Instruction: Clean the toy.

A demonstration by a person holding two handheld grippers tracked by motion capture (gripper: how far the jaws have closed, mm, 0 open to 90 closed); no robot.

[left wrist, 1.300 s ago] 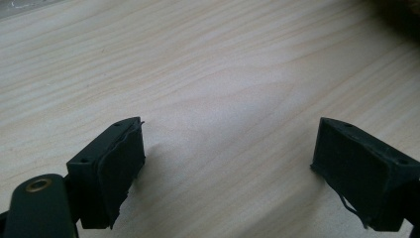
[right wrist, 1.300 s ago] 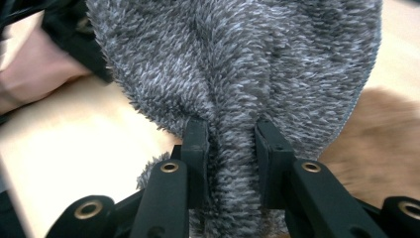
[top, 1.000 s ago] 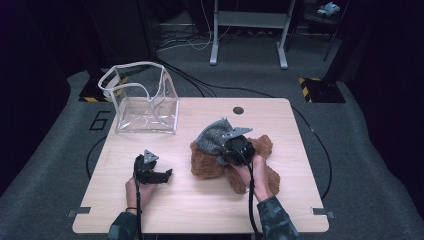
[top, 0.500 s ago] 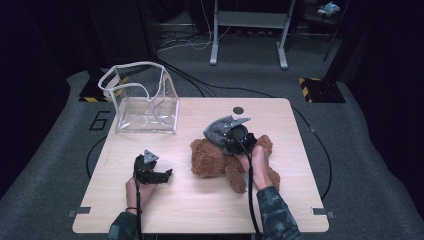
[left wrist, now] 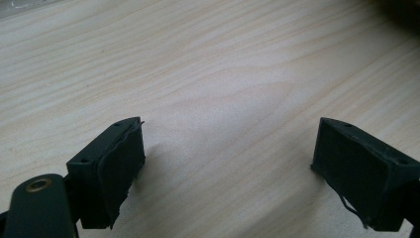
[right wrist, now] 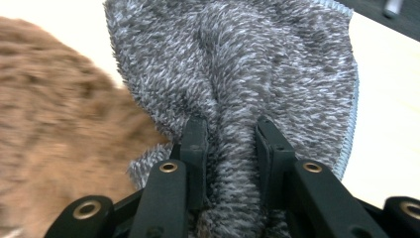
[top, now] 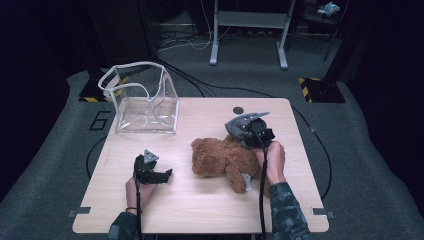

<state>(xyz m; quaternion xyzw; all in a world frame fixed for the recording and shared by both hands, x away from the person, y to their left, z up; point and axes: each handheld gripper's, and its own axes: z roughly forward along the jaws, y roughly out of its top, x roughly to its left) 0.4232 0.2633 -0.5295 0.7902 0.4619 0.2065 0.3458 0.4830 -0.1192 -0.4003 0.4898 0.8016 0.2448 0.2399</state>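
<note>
A brown teddy bear (top: 222, 158) lies on the wooden table (top: 200, 210), right of centre. My right gripper (top: 250, 131) is shut on a grey fuzzy cloth (top: 241, 126), held just above the bear's far end. In the right gripper view the cloth (right wrist: 257, 64) is pinched as a fold between the two jaws of the right gripper (right wrist: 230, 134), with the bear (right wrist: 54, 129) blurred at the left. My left gripper (top: 159, 176) rests low over bare wood at the front left. In the left gripper view, the left gripper (left wrist: 228, 158) has its jaws wide apart with nothing between them.
A clear plastic bag (top: 145, 100) with a white rim stands open at the table's back left. A small dark disc (top: 238, 110) lies near the back edge. Cables trail from both grippers toward the front edge.
My right gripper has pulled the grey cloth back and to the right, off the bear, so more of the bear is uncovered. The left gripper has stayed still.
</note>
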